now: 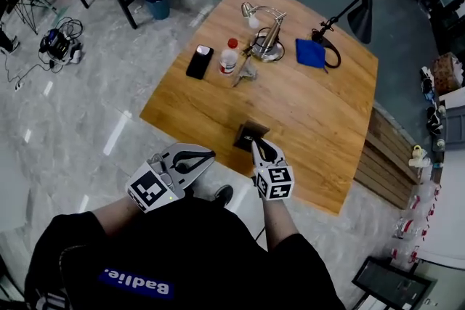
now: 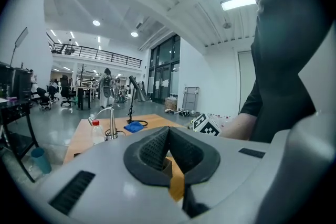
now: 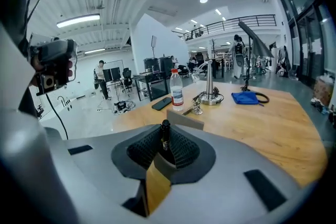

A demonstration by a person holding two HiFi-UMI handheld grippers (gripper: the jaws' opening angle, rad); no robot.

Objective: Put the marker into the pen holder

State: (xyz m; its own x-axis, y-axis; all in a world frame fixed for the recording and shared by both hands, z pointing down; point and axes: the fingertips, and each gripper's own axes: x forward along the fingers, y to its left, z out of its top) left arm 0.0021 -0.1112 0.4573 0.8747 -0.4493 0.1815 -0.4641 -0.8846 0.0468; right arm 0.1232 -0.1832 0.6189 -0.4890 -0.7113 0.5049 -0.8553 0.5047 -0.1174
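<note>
Right gripper (image 3: 164, 140) clamped on a black marker (image 3: 165, 128), close to the pen holder (image 1: 249, 134) on the wooden table (image 1: 320, 120), left gripper (image 2: 168, 132) closed, empty

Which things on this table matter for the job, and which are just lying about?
Job: black marker, held in the right hand-held gripper; dark square pen holder.

Lying about: black phone, red-capped clear plastic bottle, silver metal lamp, blue cloth.

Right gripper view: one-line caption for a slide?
Right gripper, shut on the marker, faces the pen holder on the table.
</note>
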